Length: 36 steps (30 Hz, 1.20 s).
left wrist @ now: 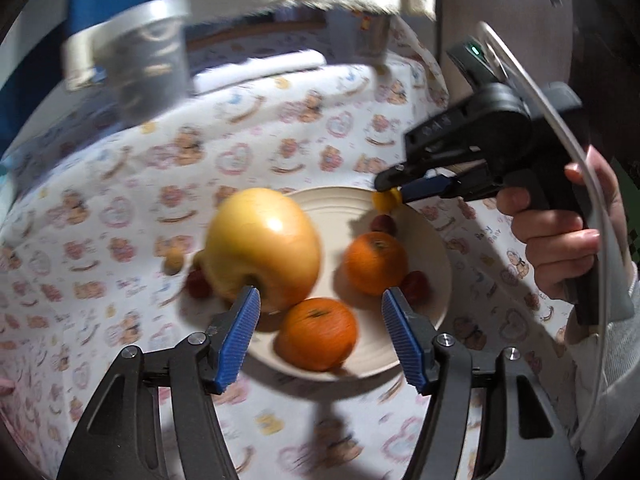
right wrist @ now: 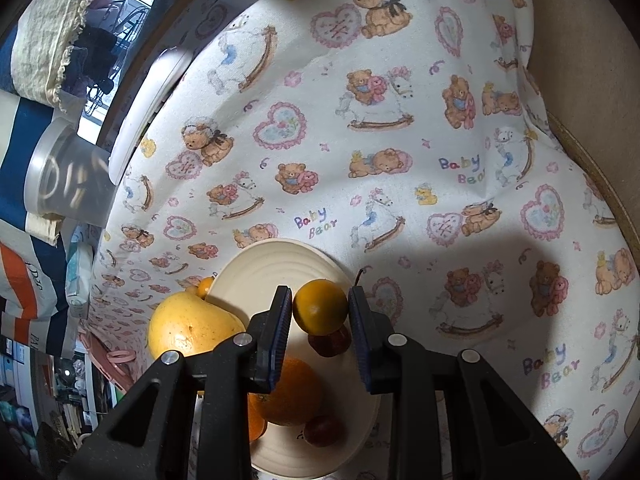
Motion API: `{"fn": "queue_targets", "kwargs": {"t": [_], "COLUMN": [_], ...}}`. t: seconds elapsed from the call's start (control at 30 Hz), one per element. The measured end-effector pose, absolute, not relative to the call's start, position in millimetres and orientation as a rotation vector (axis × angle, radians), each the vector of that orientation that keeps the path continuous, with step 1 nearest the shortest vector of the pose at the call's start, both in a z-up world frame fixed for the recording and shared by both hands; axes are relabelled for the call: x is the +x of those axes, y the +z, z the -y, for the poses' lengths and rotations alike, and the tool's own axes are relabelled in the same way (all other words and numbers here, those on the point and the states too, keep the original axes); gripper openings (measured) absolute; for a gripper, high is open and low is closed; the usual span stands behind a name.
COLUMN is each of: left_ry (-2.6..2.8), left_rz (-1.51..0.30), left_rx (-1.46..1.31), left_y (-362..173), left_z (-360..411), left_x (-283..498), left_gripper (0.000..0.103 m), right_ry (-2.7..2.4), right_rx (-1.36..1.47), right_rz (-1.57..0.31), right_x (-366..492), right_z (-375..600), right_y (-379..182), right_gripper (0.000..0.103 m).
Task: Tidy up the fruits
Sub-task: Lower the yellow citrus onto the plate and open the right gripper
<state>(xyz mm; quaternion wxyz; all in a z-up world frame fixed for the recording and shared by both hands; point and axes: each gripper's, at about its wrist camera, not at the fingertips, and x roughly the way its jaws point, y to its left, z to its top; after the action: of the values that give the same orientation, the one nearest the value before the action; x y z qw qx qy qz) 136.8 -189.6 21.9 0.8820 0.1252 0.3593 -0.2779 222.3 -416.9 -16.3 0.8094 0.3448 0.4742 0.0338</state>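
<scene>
On the table (left wrist: 120, 208) stands a plate (left wrist: 436, 240) bearing two oranges (left wrist: 374, 262), one nearer (left wrist: 318, 334), with small fruits beside them. A large apple (left wrist: 262, 246) sits at the plate's left edge. A small round fruit (right wrist: 320, 306) sits between the right gripper (right wrist: 320, 312) fingers above the plate's far side.

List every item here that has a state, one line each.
left hand-held gripper: open, holds nothing
right hand-held gripper: shut on small yellow fruit, above the plate
plate: holds two oranges and small red fruits
large yellow fruit: resting partly on the plate's edge
clear jar: lid on
</scene>
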Motion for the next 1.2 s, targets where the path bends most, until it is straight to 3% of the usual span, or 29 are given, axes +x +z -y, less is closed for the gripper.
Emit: {"fn": "queue_targets", "kwargs": {"t": [0.33,0.4,0.47,0.67,0.73,0.8,0.9,0.97,1.13,1.2], "left_ry": [-0.498,-0.478,-0.46,-0.39,-0.383,-0.389,-0.356,-0.363,-0.396,-0.382], "left_rz": [-0.676,-0.665,-0.657,-0.616,-0.628,-0.658,-0.737,-0.787,-0.923,-0.956], "left_rx": [0.156,0.134,0.122,0.118,0.093,0.064,-0.003,-0.08,-0.307,-0.335], "left_y": [41.8,44.6,47.1,45.9,42.8,37.2,21.6,10.9,-21.4,-35.9], "left_z": [134.1,126.4,120.1,107.8,103.6,99.6,91.4,84.3,67.8,65.8], "left_x": [141.0,145.8,150.9,164.7,173.9,184.8,208.6,222.3,251.2,258.1], "left_gripper": [0.068,0.071,0.082,0.083,0.084,0.086,0.087,0.087,0.086,0.079], "right_ry": [0.142,0.154,0.11,0.072,0.085,0.083,0.035,0.008,-0.025,-0.029], "right_rx": [0.652,0.618,0.595,0.522,0.517,0.511,0.5,0.499,0.446,0.415], "right_rz": [-0.946,-0.928,-0.896,-0.793,-0.769,-0.729,-0.679,-0.665,-0.678,-0.688], "right_x": [213.1,210.6,205.6,192.7,189.5,185.8,180.4,179.0,181.0,182.6], "right_z": [398.7,391.5,388.2,382.3,381.3,379.8,378.4,378.2,371.7,366.3], "right_y": [4.8,10.5,16.2,34.7,39.2,44.4,49.9,51.0,50.9,50.0], "right_gripper": [0.03,0.03,0.03,0.03,0.038,0.068,0.084,0.089,0.089,0.089]}}
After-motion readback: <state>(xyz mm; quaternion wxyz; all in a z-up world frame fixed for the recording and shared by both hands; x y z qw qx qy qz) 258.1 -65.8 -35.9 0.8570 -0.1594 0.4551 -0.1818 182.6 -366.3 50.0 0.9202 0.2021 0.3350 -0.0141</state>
